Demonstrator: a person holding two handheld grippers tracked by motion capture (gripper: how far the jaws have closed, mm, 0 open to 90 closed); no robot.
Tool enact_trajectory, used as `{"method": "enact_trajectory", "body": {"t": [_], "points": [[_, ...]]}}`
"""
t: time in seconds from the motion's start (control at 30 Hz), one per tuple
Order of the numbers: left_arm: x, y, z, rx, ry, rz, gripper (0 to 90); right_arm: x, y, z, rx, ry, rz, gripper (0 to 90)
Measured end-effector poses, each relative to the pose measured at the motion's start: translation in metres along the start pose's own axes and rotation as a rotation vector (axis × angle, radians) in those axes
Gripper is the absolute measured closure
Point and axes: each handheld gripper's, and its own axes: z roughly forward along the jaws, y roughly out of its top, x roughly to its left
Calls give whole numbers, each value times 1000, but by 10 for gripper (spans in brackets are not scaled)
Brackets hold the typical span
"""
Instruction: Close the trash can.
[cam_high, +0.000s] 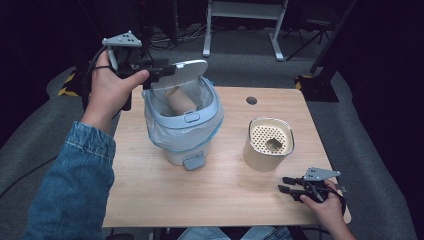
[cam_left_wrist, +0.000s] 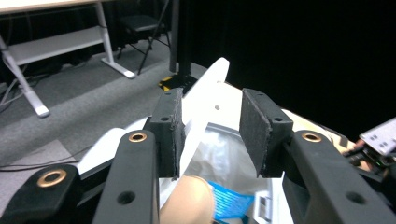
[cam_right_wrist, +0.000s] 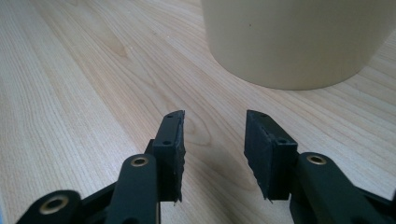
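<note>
A pale blue pedal bin (cam_high: 182, 130) lined with a clear bag stands on the table's left half. Its white lid (cam_high: 182, 72) is tipped up at the back, and a cardboard tube (cam_high: 180, 99) leans inside. My left gripper (cam_high: 169, 70) is held at the lid's left rim. In the left gripper view the lid's thin edge (cam_left_wrist: 212, 81) runs between the jaws (cam_left_wrist: 210, 121) against the left pad, while the right pad stands off it, so the gripper is open. The tube's end (cam_left_wrist: 187, 200) shows just below. My right gripper (cam_high: 282, 184) rests low near the front right, open and empty (cam_right_wrist: 215, 140).
A beige round container (cam_high: 267, 145) with a perforated insert stands right of the bin, directly ahead of the right gripper (cam_right_wrist: 299, 42). The wooden table (cam_high: 200, 195) has a cable hole (cam_high: 251, 100) near its far edge. Desk legs and cables lie on the floor beyond.
</note>
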Motion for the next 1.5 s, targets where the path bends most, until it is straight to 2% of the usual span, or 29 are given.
{"method": "enact_trajectory", "body": {"t": [0.13,0.23,0.5,0.57,0.67,0.77,0.8,0.97,1.07,1.13,1.3,1.43,1.47,1.5], "points": [[-10,-13,7,28,-57,-11,606,1,1,2,6,11,-2,577],[-15,-24,14,43,-84,-16,606,2,1,3,6,16,-6,574],[-17,-46,29,93,-114,-58,651,2,2,5,7,21,-10,574],[-17,-51,33,108,-100,-45,665,2,2,5,6,23,-10,574],[-17,-58,39,136,-97,-49,676,2,2,4,5,23,-9,574],[-18,-62,42,117,-97,-51,691,2,2,4,5,23,-12,574],[-18,-62,42,119,-89,-40,701,2,1,4,6,24,-12,574],[-19,-64,42,104,-39,15,827,2,1,5,8,25,-15,574],[-19,-66,42,92,-22,10,896,2,1,5,8,24,-16,572],[-20,-66,43,96,-18,10,899,3,1,5,9,24,-17,571],[-26,-66,43,106,23,60,900,3,1,5,9,25,-17,568],[-28,-65,43,113,35,66,900,3,1,5,11,25,-20,568],[-28,-67,45,128,19,64,900,3,1,5,11,27,-20,568],[-29,-69,46,117,-10,43,900,4,1,4,10,27,-20,568]]}}
